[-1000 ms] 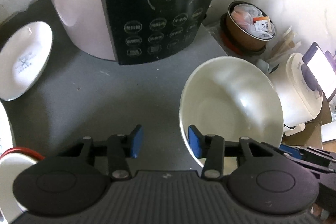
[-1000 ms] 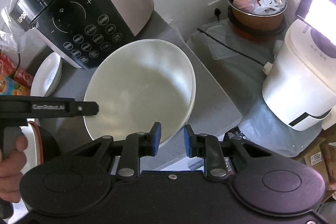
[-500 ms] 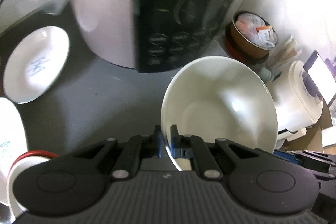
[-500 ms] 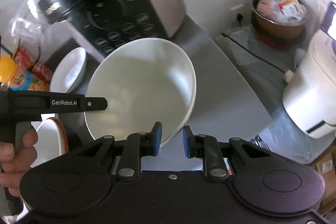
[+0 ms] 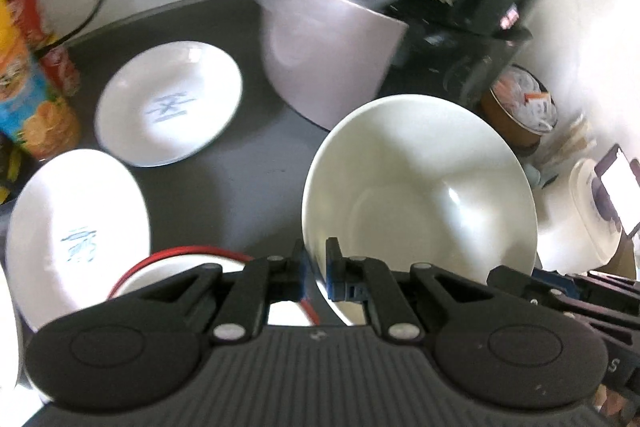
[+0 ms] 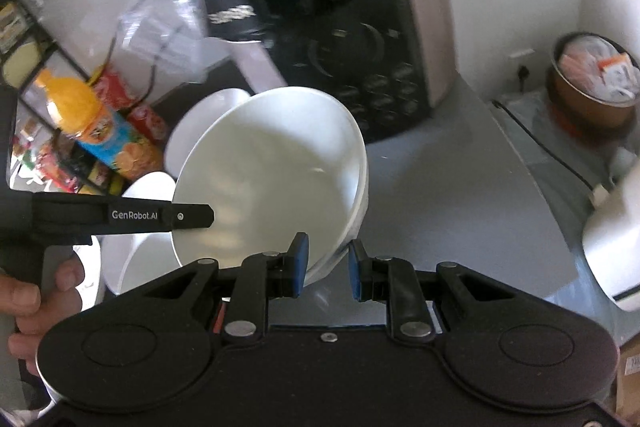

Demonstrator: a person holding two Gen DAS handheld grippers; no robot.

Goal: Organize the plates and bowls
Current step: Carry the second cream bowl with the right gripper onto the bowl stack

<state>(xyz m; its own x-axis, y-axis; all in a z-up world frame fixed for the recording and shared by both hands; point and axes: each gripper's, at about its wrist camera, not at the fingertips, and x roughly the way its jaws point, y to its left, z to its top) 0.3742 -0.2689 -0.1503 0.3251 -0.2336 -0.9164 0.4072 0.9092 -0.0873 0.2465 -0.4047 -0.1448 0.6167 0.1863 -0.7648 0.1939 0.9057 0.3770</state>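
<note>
A large white bowl (image 5: 420, 187) (image 6: 272, 175) hangs tilted above the dark counter (image 5: 224, 179), held by both grippers. My left gripper (image 5: 316, 261) is shut on its near-left rim; one of its fingers (image 6: 160, 215) reaches in from the left in the right wrist view. My right gripper (image 6: 326, 261) is shut on the bowl's near rim, which looks double, like two nested bowls. Two white plates with blue marks (image 5: 168, 103) (image 5: 76, 223) lie on the counter to the left. A red-rimmed bowl (image 5: 176, 263) sits below my left gripper.
A pink and black cooker (image 5: 332, 67) (image 6: 360, 47) stands behind the bowl under a plastic bag. Snack cans (image 6: 100, 135) stand at the left. A brown pot of packets (image 6: 592, 79) and a white appliance (image 6: 612, 239) are at the right. A hand (image 6: 32, 299) holds the left gripper.
My left gripper closed on the bowl's rim. Both grippers then rose and swung left with the bowl, bringing the plates and snack cans into view.
</note>
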